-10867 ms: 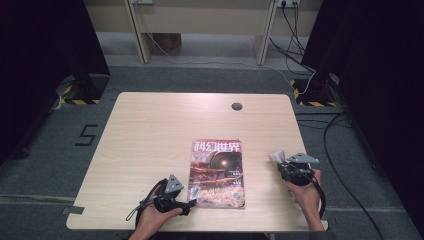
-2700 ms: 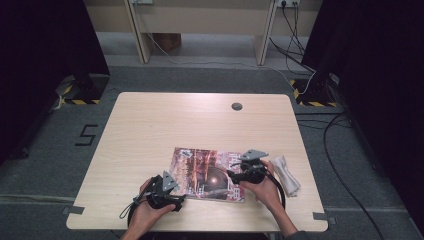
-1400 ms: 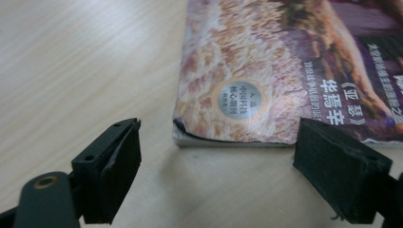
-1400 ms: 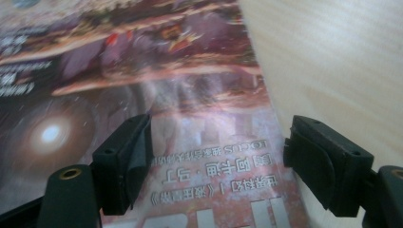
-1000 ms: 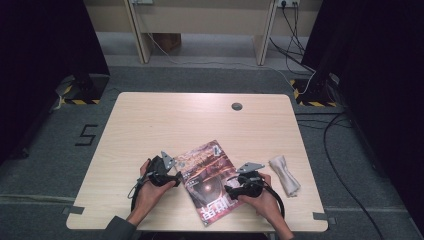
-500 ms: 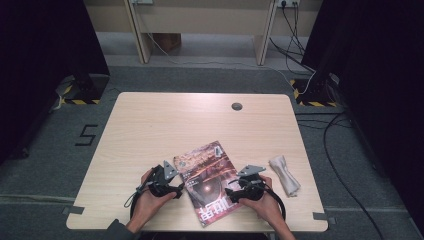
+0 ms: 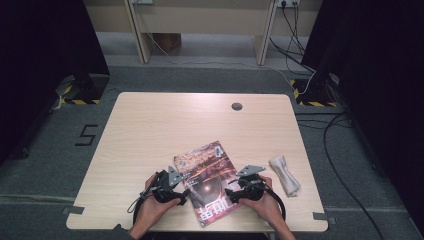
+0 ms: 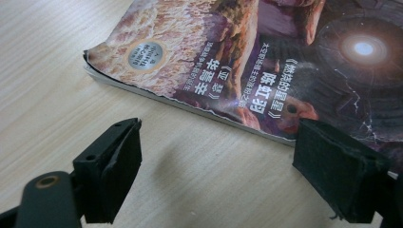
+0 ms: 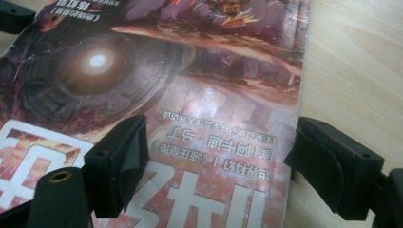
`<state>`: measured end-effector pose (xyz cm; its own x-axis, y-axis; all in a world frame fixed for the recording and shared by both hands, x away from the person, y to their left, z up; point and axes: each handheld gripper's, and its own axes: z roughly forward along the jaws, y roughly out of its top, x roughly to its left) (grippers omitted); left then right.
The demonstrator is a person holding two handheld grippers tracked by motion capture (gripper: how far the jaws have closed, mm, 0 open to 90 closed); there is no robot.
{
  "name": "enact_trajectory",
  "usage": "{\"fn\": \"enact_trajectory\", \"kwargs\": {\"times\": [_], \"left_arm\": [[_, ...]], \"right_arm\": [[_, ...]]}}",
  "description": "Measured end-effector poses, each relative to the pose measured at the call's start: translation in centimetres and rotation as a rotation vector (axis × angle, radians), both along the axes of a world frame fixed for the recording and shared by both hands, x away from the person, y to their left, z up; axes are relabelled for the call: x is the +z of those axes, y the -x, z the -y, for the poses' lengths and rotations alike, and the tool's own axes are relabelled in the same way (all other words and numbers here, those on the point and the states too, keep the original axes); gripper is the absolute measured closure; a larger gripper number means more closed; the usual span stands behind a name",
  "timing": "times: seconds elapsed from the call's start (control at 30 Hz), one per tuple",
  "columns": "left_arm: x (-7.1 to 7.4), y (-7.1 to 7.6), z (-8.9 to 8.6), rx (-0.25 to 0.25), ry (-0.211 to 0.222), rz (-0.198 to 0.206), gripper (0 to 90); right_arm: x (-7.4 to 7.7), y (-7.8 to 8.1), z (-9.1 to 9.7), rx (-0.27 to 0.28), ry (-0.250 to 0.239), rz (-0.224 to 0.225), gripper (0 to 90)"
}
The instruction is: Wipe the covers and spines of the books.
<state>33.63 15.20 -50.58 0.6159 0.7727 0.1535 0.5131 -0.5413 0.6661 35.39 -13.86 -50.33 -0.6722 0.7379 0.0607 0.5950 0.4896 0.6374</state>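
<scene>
Left fingers [image 8: 114, 166] spread wide, released, low over bare wood beside the magazine [image 7: 210, 180] edge. Right fingers [image 9: 119, 161] also released, straddling its glossy cover. Both hands low, flanking the magazine, askew on the pale wooden bench [image 7: 150, 125]. Rolled cloth [image 7: 284, 174] nearby.

From the high view I get an evenly lit table [image 7: 165, 130], pale and bright, while both side margins fall into near-black; the frame is soft and low in detail. Light reads as overhead and diffuse: shadows under the hands are faint and short. In the left gripper view the magazine [image 8: 266, 61] cover carries a mild sheen, print sharp, my near jaws slightly soft; a dim blurred shadow lies on the wood between them. In the right gripper view the glossy cover shows whitish glare across the lower half, washing out the lettering; its far edge blurs.
</scene>
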Motion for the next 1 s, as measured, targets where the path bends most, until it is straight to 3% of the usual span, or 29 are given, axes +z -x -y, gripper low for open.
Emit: {"fn": "enact_trajectory", "kwargs": {"times": [0.33,0.43,0.57,0.7,0.83,1.0], "left_arm": [[-0.1,-0.7,-0.9,0.041,0.005,0.007,18.1],[-0.1,-0.9,-1.0,0.045,0.011,0.004,17.6],[0.1,-0.6,-1.0,0.036,0.018,0.003,20.0],[0.2,0.0,-0.9,0.018,0.043,-0.009,20.2],[0.3,0.7,-0.7,0.006,0.049,-0.012,21.0],[0.3,1.3,-0.8,-0.007,0.078,-0.045,20.4]], "right_arm": [[0.3,1.9,-0.3,0.033,0.020,-0.012,23.6],[0.5,2.4,-0.2,0.045,0.027,-0.002,31.4],[0.6,1.9,0.8,0.014,-0.022,0.009,41.8],[0.4,1.1,1.7,-0.046,-0.073,-0.018,42.6],[0.4,0.2,2.1,-0.073,-0.113,-0.023,42.7],[0.2,-1.2,1.5,-0.079,-0.122,-0.025,42.9]]}}
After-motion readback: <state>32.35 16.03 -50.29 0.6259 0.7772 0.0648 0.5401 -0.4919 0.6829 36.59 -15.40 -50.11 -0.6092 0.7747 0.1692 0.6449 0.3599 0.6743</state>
